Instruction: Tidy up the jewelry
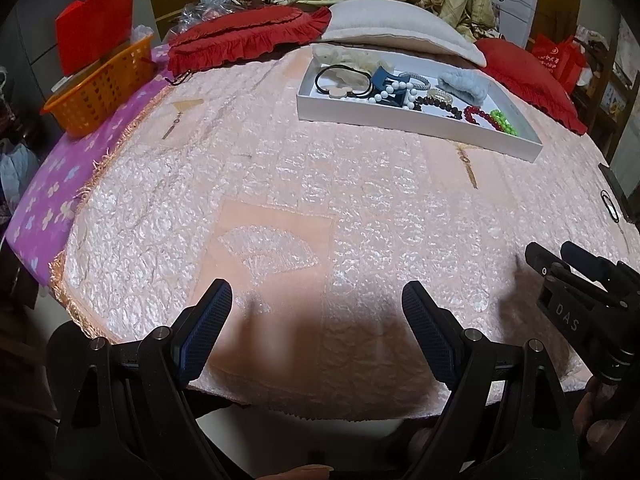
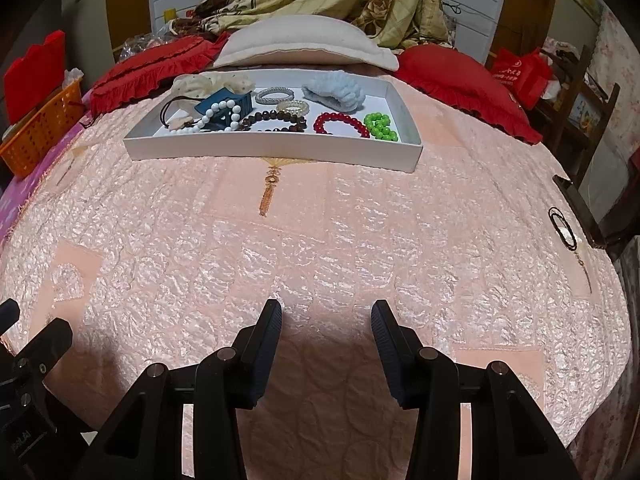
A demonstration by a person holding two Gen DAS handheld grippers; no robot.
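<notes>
both tongs are matte black, built of angular struts with triangular cut-outs and round silver pivot pins. the left tongs (image 1: 316, 304) carry blue pads with a fine ribbed grid texture; the right tongs (image 2: 326, 320) have dark ribbed pads. white letters "das" mark the side of the right tongs in the left wrist view, and a small screw sits near the tip.

White tray (image 2: 272, 148), red (image 2: 340, 123) and green beads (image 2: 381, 126), pink quilt (image 2: 320, 248)

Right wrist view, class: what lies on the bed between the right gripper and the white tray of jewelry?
Only bare pink bedspread, with an embroidered tassel motif, lies between the right gripper and the white tray; the right wrist view shows it.
</notes>
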